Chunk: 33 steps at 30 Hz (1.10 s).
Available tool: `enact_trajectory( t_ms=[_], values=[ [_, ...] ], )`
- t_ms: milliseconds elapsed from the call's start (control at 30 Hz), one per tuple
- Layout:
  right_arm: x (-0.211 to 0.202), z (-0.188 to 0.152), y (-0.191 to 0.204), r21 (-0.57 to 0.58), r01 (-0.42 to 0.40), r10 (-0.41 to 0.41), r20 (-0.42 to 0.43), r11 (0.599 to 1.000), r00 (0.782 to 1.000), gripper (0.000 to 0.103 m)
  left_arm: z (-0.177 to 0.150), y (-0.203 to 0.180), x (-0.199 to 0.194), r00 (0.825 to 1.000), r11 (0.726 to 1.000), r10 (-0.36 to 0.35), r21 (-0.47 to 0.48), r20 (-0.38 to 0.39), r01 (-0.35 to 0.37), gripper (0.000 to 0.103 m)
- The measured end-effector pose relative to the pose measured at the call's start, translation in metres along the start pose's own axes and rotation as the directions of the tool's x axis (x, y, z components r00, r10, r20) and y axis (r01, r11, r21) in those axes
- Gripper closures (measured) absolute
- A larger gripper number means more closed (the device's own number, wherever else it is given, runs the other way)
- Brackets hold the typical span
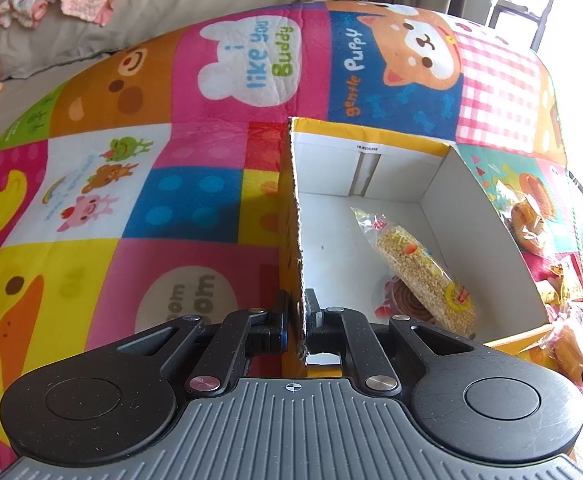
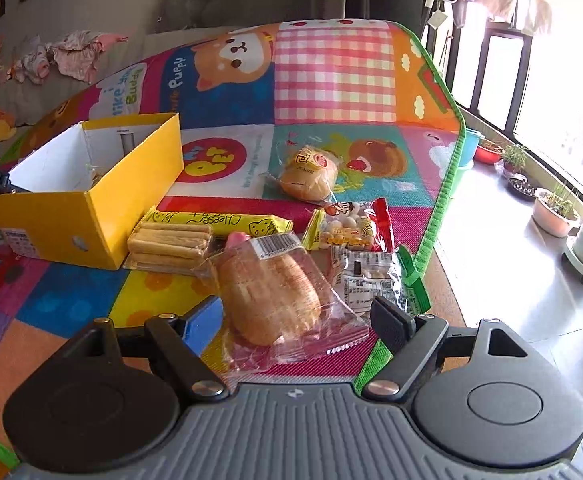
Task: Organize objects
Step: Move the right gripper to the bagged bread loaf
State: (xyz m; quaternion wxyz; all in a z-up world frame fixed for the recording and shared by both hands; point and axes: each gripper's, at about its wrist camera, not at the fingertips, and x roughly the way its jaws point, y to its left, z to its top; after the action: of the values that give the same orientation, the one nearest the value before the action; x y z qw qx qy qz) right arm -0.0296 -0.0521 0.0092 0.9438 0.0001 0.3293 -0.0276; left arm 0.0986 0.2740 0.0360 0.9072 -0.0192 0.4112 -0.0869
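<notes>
In the left wrist view my left gripper [image 1: 296,300] is shut on the near left wall of an open yellow cardboard box [image 1: 371,136]. Inside the box lie a long wrapped puffed-grain bar [image 1: 423,276] and a round brown snack [image 1: 401,300] partly under it. In the right wrist view my right gripper [image 2: 295,306] stands open over the mat, and a wrapped bread loaf [image 2: 271,296] lies between its fingers with a gap at the right pad. The yellow box [image 2: 91,220] sits to the left of the loaf.
Beside the box lie a tray of biscuit sticks [image 2: 167,246], a yellow cheese packet [image 2: 227,220], a wrapped round bun [image 2: 309,174], a packet of ball snacks [image 2: 347,226] and a white packet [image 2: 371,280]. The mat's green edge [image 2: 447,184] borders floor with plant pots [image 2: 555,212].
</notes>
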Motion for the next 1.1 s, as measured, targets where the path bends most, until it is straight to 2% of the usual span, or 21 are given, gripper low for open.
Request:
enact_trajectory(
  t_ms=[167, 233, 300, 433, 533, 833, 867, 900, 967, 1100],
  values=[
    [0.009, 0.002, -0.009, 0.069, -0.096, 0.098, -0.033, 0.993, 0.995, 0.021, 0.000, 0.000, 0.001, 1.000, 1.000, 0.002, 0.003, 0.000, -0.002, 0.094],
    [0.004, -0.004, -0.004, 0.093, -0.187, 0.191, -0.040, 0.978, 0.981, 0.021, 0.000, 0.000, 0.000, 1.000, 1.000, 0.002, 0.004, 0.000, -0.002, 0.094],
    [-0.004, -0.010, 0.005, 0.084, -0.236, 0.240, -0.035, 0.968, 0.970, 0.021, 0.000, 0.000, 0.000, 1.000, 1.000, 0.004, 0.007, 0.000, -0.004, 0.094],
    [-0.018, -0.008, 0.018, 0.031, -0.177, 0.176, 0.011, 0.984, 0.984, 0.021, 0.000, 0.000, 0.000, 1.000, 1.000, 0.005, 0.008, 0.000, -0.005, 0.094],
    [-0.020, 0.002, 0.020, 0.004, -0.155, 0.155, 0.025, 0.988, 0.988, 0.017, 0.000, 0.000, 0.000, 1.000, 1.000, 0.005, 0.006, 0.001, -0.005, 0.094],
    [0.025, 0.013, 0.032, 0.010, -0.136, 0.137, -0.087, 0.991, 0.987, 0.017, 0.000, -0.001, 0.000, 1.000, 1.000, 0.002, 0.007, -0.002, -0.002, 0.094],
    [0.027, 0.012, 0.034, 0.010, -0.137, 0.137, -0.092, 0.991, 0.986, 0.020, 0.000, -0.001, 0.000, 1.000, 1.000, 0.002, 0.008, -0.002, -0.002, 0.094],
    [0.027, 0.012, 0.035, 0.007, -0.136, 0.136, -0.095, 0.991, 0.986, 0.029, 0.000, -0.001, 0.000, 1.000, 1.000, 0.001, 0.007, -0.003, -0.001, 0.094],
    [0.025, 0.012, 0.038, -0.006, -0.136, 0.134, -0.098, 0.991, 0.986, 0.036, 0.000, -0.001, 0.000, 1.000, 1.000, 0.000, 0.006, -0.003, 0.000, 0.094],
    [0.012, 0.011, 0.039, -0.024, -0.137, 0.134, -0.091, 0.990, 0.987, 0.041, 0.000, 0.000, 0.000, 1.000, 1.000, -0.004, 0.001, -0.004, 0.004, 0.094]
  ],
)
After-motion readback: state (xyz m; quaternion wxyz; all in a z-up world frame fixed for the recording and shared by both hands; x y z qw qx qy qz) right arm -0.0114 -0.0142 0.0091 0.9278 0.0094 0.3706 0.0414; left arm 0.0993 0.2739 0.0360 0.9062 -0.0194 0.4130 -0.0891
